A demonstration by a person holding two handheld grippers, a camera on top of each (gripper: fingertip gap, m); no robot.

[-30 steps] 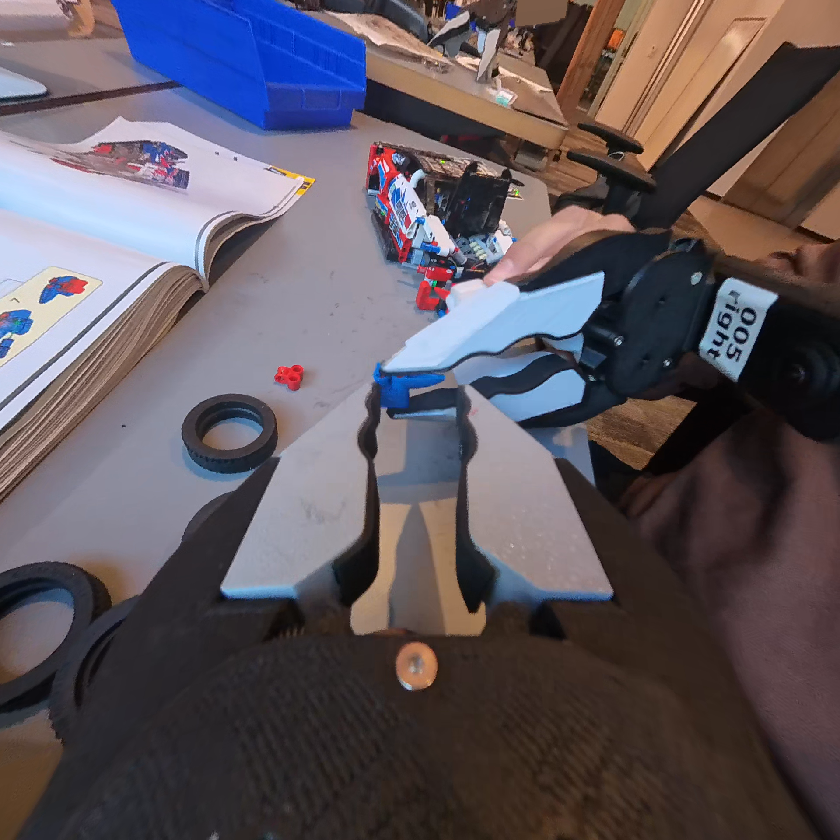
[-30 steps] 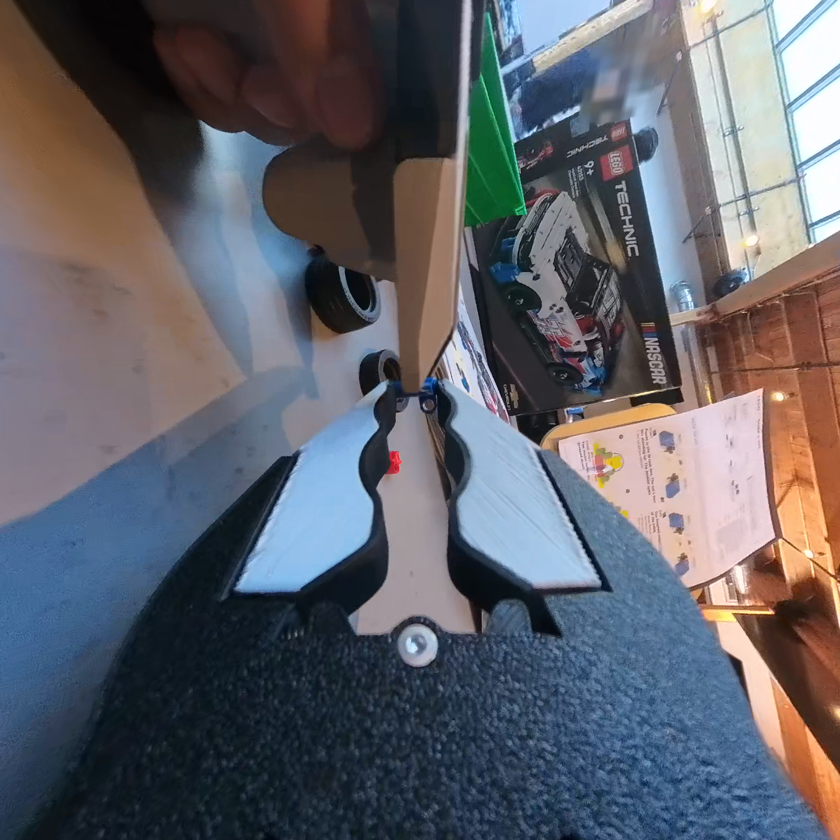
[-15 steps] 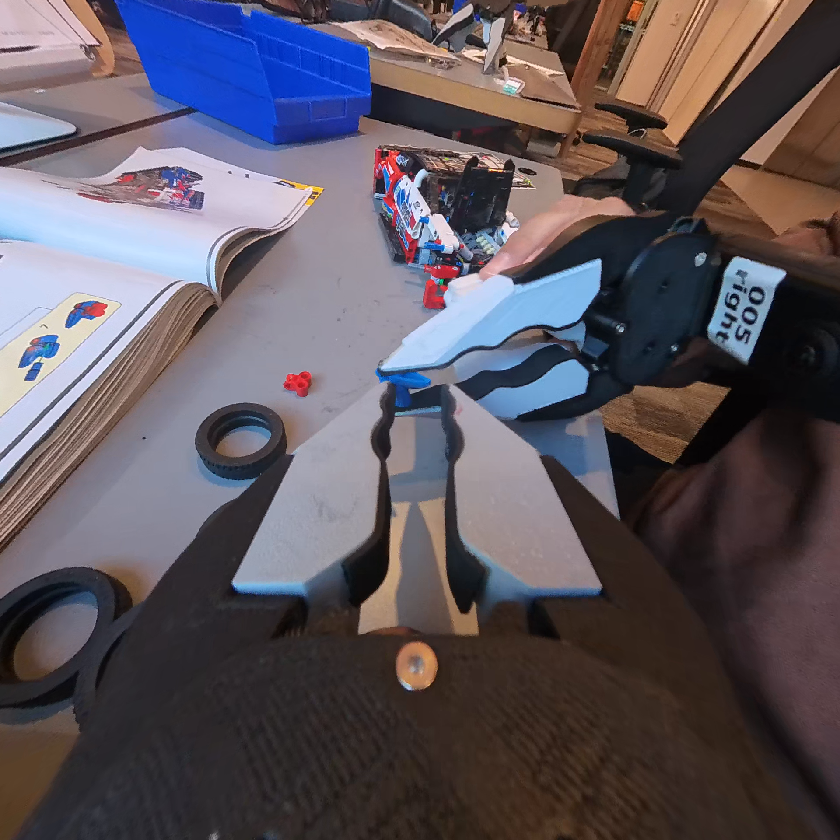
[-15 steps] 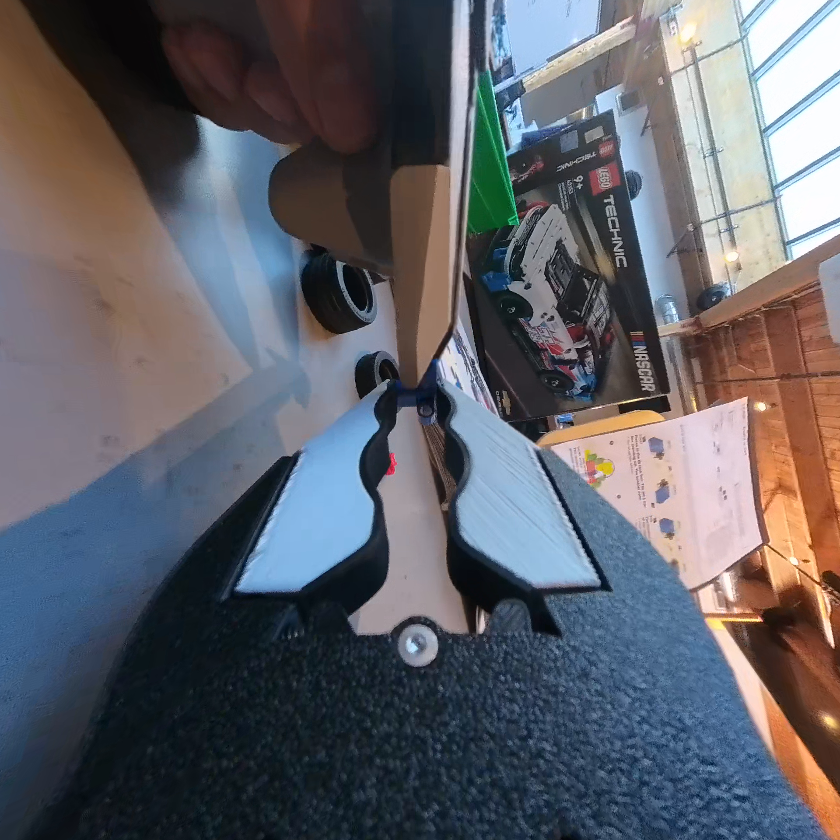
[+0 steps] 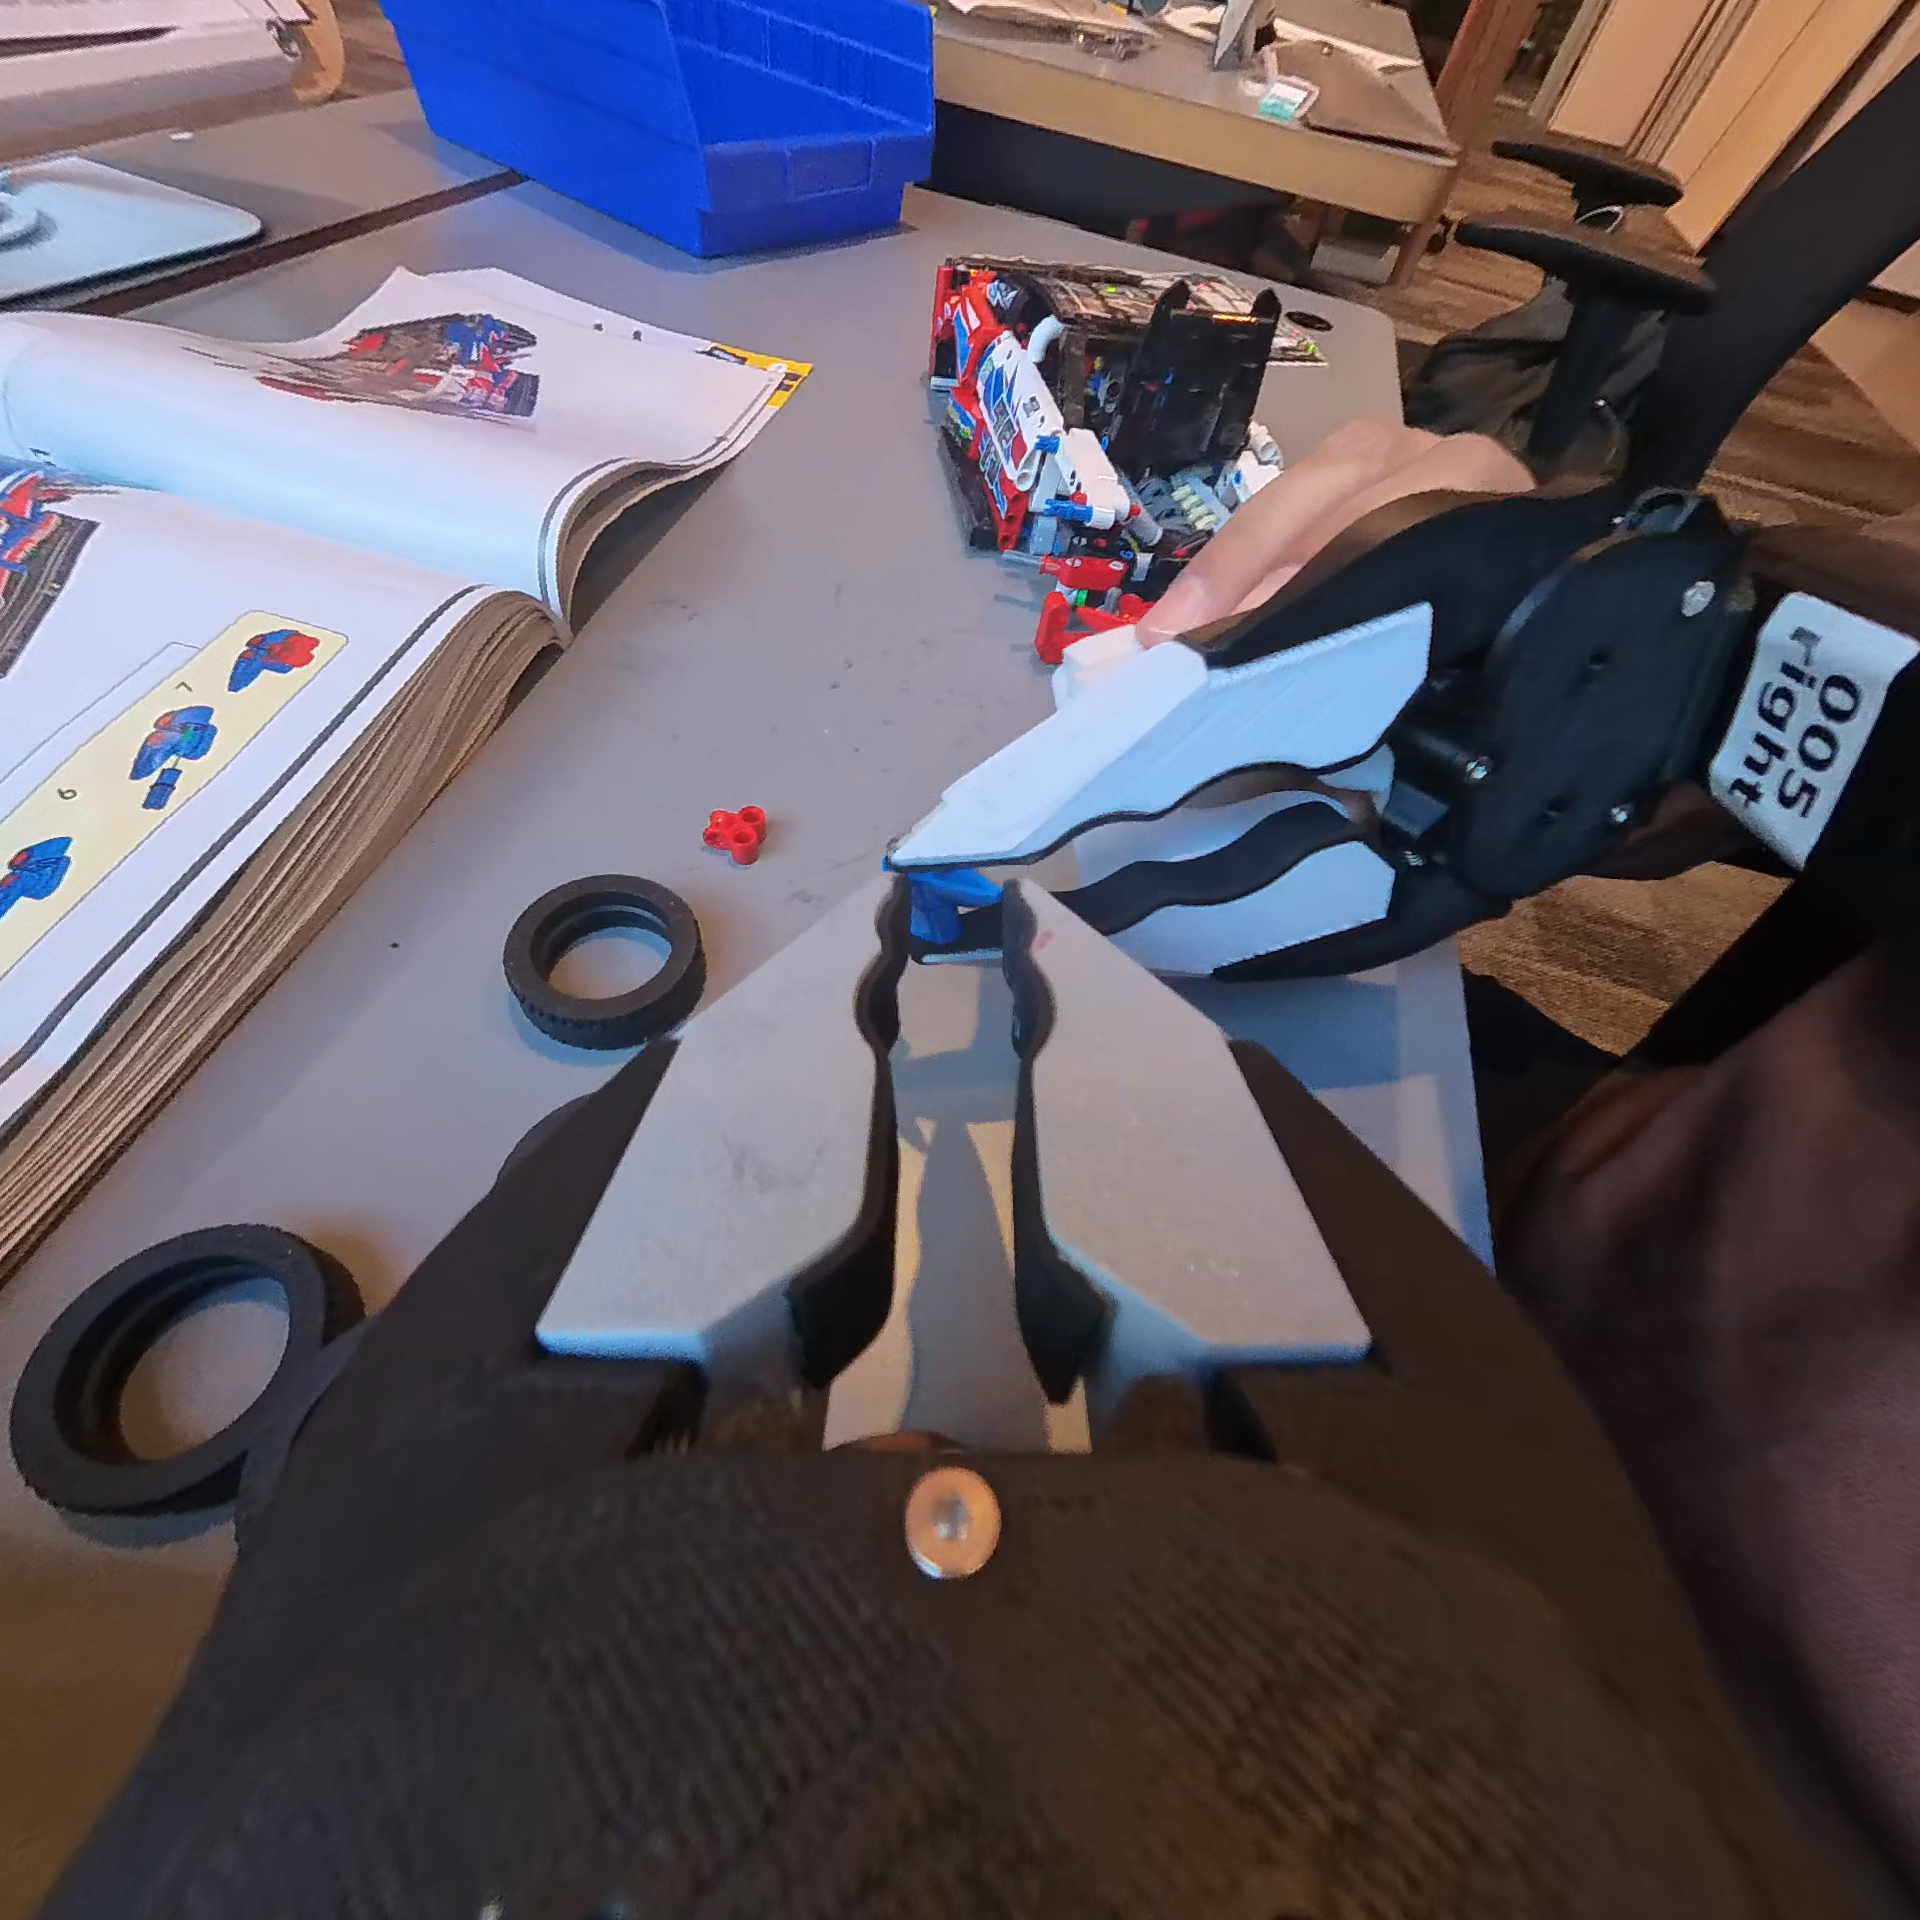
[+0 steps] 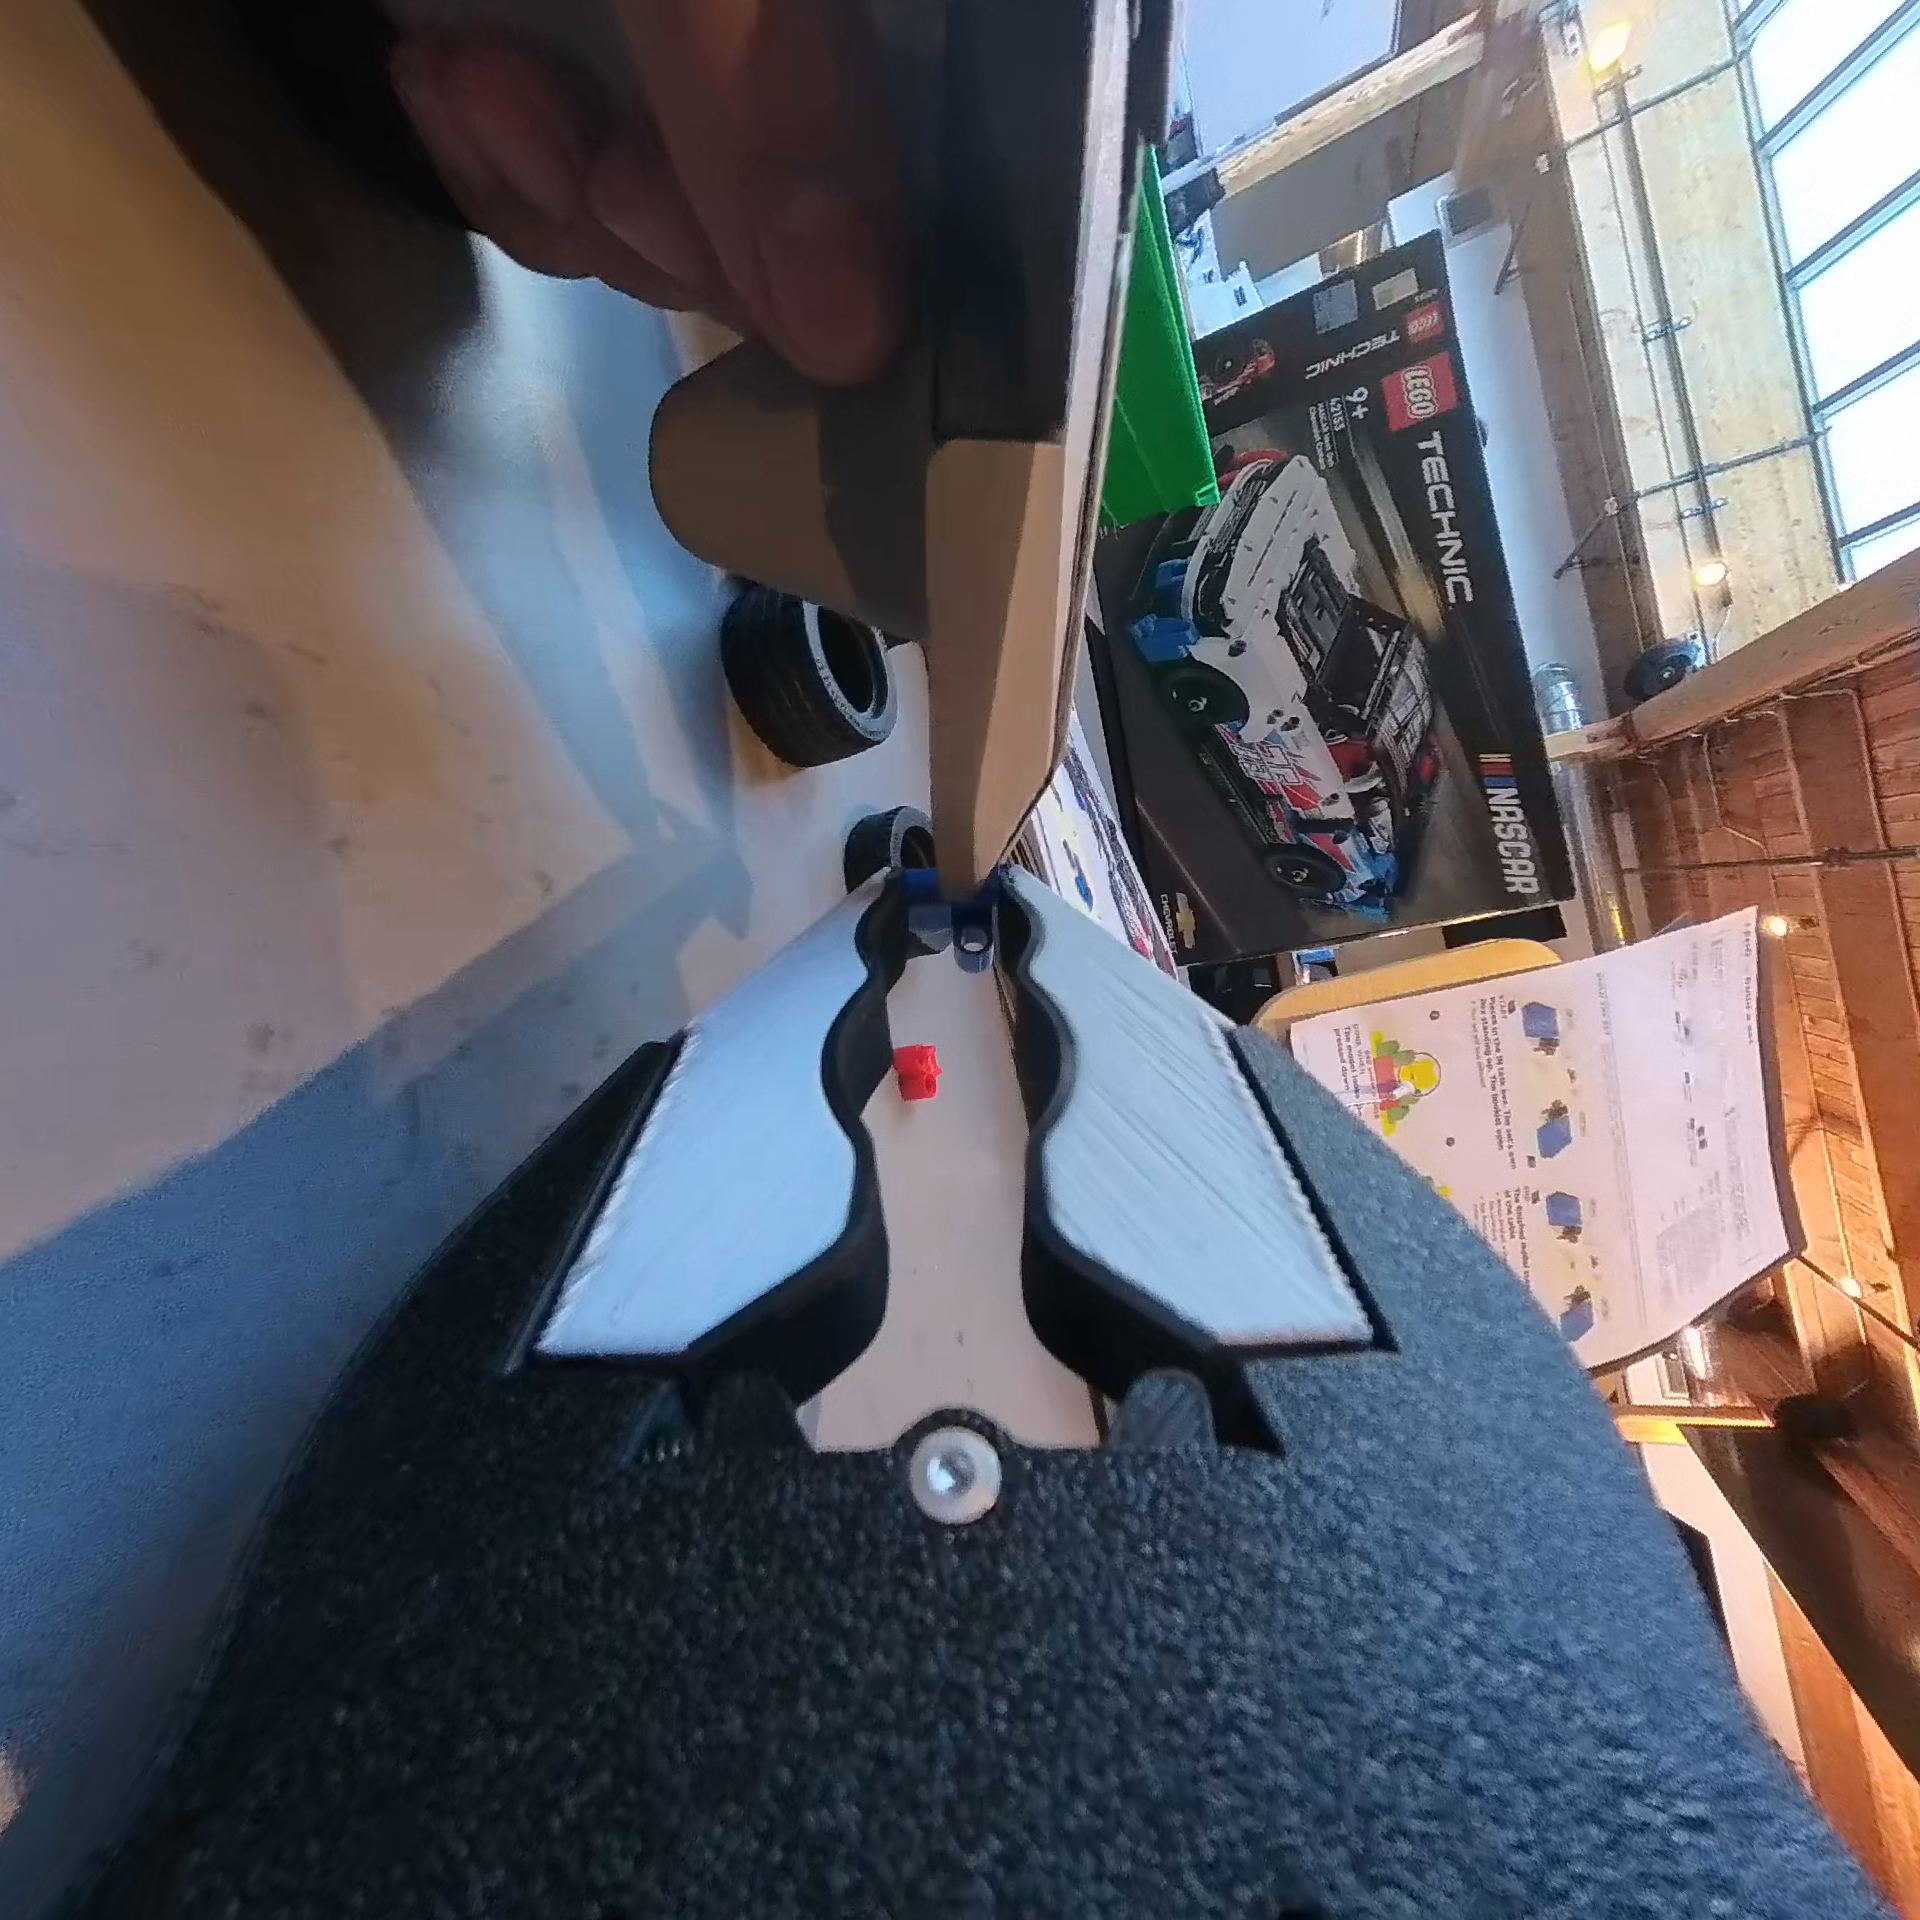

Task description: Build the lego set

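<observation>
A small blue lego piece point(image 5: 940, 902) is held above the grey table point(image 5: 727, 644) where the two grippers meet tip to tip. My left gripper point(image 5: 945, 920) has its fingers narrowed onto the piece. My right gripper point(image 5: 935, 883) comes in from the right, held by a hand, and pinches the same piece. In the right wrist view the blue piece point(image 6: 954, 920) sits between my right gripper's tips point(image 6: 948, 899), and the left gripper point(image 6: 971, 857) reaches down onto it edge-on. A small red piece point(image 5: 736, 833) lies loose on the table and also shows in the right wrist view point(image 6: 915, 1070).
A partly built red, white and black car model point(image 5: 1081, 436) stands at the far right of the table. An open instruction book point(image 5: 312, 540) lies left, a blue bin point(image 5: 675, 104) behind. Black tyres point(image 5: 603, 961) point(image 5: 166, 1361) lie near left. The set's box point(image 6: 1340, 644) stands beyond. My two grippers' fingertips are within a few centimetres of each other.
My left gripper's fingers have closed in on the blue piece. Both grippers stay tip to tip and have shifted slightly; the blue piece has turned a little between the right tips.
</observation>
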